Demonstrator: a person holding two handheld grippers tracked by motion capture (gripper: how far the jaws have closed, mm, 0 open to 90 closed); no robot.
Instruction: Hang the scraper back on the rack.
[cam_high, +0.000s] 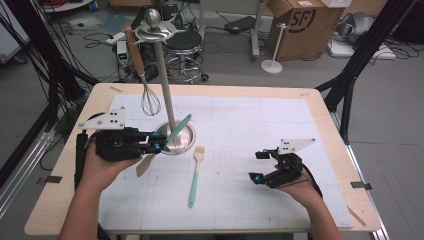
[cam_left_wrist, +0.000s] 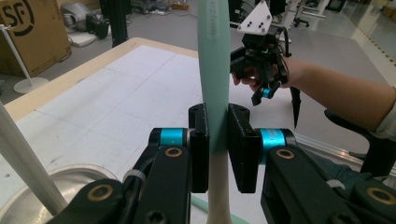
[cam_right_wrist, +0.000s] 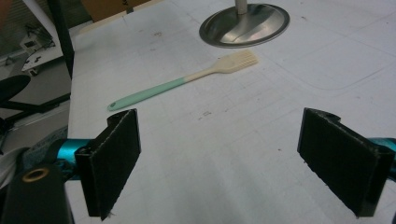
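Tongs on my left (cam_high: 159, 145) are clamped on a spatula (cam_high: 165, 142), gripping it where the mint-green handle meets the cream blade. In the high view the spatula is tilted, its green end rising toward the pole of the stand (cam_high: 166, 95) and its cream blade pointing down and toward me, off the worktop (cam_high: 65, 165). In the left gripper view I see the handle (cam_left_wrist: 214, 70) running straight up between the two black pads (cam_left_wrist: 199, 147), which press it on both sides. The stand's round steel base (cam_high: 186, 141) sits just beside my left tongs, and a whisk (cam_high: 148, 97) hangs from the top of the stand, to the left of the pole.

My right tongs (cam_high: 260, 166) are spread wide and hold nothing, hovering over the white mat (cam_high: 240, 125) on the right part of the worktop. In the right gripper view the two pads (cam_right_wrist: 116, 158) stand well apart with bare mat between them.

A brush (cam_high: 195, 174) with a green handle and cream bristles lies flat on the mat between the two tongs, bristles toward the steel base, near it but not touching. I see it again in the right gripper view (cam_right_wrist: 187, 84), just in front of the base (cam_right_wrist: 244, 24).
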